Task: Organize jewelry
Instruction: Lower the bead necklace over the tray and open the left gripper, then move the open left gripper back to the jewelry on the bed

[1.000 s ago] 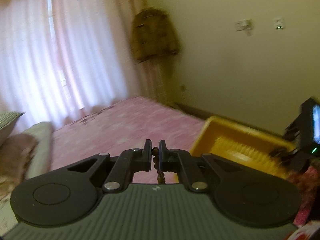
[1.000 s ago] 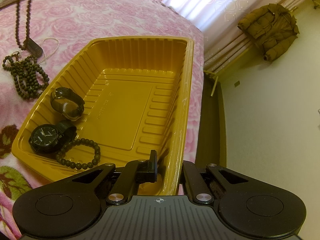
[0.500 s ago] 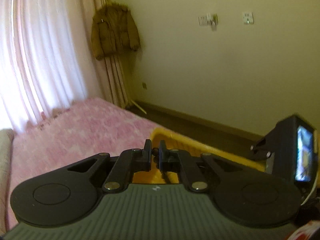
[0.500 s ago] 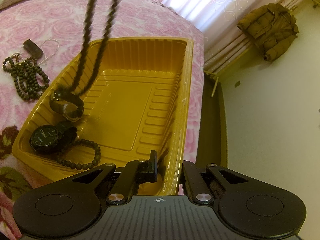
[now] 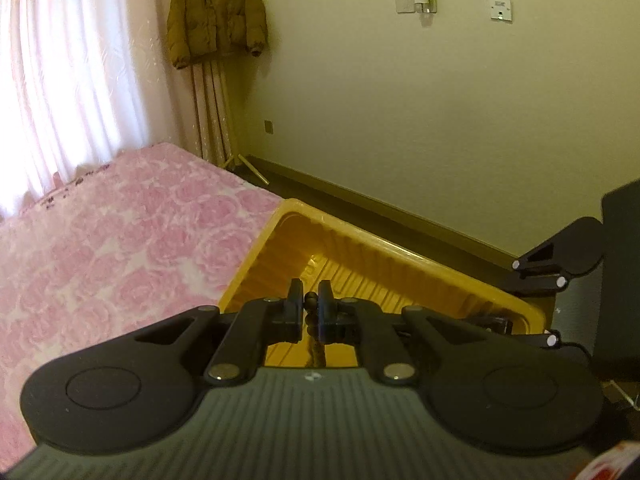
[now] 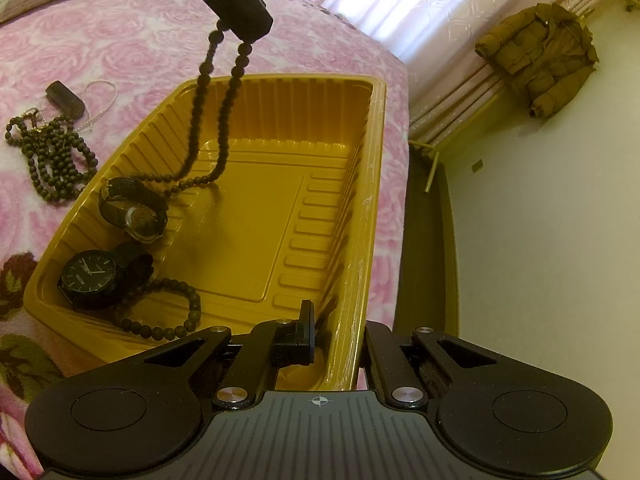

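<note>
My left gripper [image 5: 311, 300] is shut on a dark bead necklace [image 6: 208, 120], with one bead showing between its fingertips. In the right wrist view that gripper [image 6: 244, 32] hangs over the yellow plastic tray [image 6: 376, 128]. The necklace drops from it as a long loop, and the loop's lower end rests on the tray floor beside a watch [image 6: 134, 210]. A second watch [image 6: 90, 278] and a bead bracelet [image 6: 160, 308] lie in the tray's near left corner. My right gripper [image 6: 336, 340] is shut on the tray's near wall, one finger inside and the other hidden behind the wall.
The tray sits on a pink rose-patterned bedspread [image 6: 120, 40]. Left of the tray lie a heap of dark beads [image 6: 52, 156], a dark tag [image 6: 64, 96] and a thin pearl chain [image 6: 100, 100]. The bed's edge and a dark floor [image 6: 424, 240] run along the right. A brown jacket [image 5: 216, 12] hangs by the curtain.
The left gripper swung over the tray and came lower, bringing the necklace with it. The loop now reaches the tray floor. The right gripper and tray have not moved.
</note>
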`<state>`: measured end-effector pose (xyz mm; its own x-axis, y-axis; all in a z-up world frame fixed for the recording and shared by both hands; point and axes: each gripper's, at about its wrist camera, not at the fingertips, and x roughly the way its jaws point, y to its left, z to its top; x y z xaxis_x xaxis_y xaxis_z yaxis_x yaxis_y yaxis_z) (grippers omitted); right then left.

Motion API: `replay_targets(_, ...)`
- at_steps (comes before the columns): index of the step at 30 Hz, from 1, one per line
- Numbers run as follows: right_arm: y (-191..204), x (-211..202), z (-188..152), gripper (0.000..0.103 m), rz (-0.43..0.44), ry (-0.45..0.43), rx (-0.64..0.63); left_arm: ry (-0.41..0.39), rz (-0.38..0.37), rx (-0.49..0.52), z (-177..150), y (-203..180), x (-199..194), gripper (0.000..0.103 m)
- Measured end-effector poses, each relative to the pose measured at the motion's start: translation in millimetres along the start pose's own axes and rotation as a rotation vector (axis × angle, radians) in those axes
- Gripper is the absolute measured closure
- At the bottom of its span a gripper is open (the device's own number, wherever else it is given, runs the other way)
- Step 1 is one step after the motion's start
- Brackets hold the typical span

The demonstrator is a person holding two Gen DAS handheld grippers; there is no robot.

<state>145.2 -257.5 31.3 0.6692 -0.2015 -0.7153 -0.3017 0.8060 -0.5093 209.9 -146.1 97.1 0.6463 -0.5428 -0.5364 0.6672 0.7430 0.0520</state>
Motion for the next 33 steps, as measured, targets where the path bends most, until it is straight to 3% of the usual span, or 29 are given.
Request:
replay_targets(8, 0, 0, 2, 0.097, 0.0, 0.002, 0.0, -0.012, 0.032, -0.065, -7, 18, -10, 0.096)
replay_targets(14, 1, 0, 2, 0.097, -0.002, 0.002, 0.002, -0.01, 0.12, -0.15, -33, 49, -37, 0.086)
replay_targets(26, 1, 0, 1, 0.097, -0.003, 0.002, 0.002, 0.061, 0.391, -0.331, -143, 109, -105, 0.075)
replay_targets(33, 1, 1, 0, 0.097, -0.005, 0.003, 0.003, 0.095, 0.461, -0.4, -199, 114, -122, 0.075)
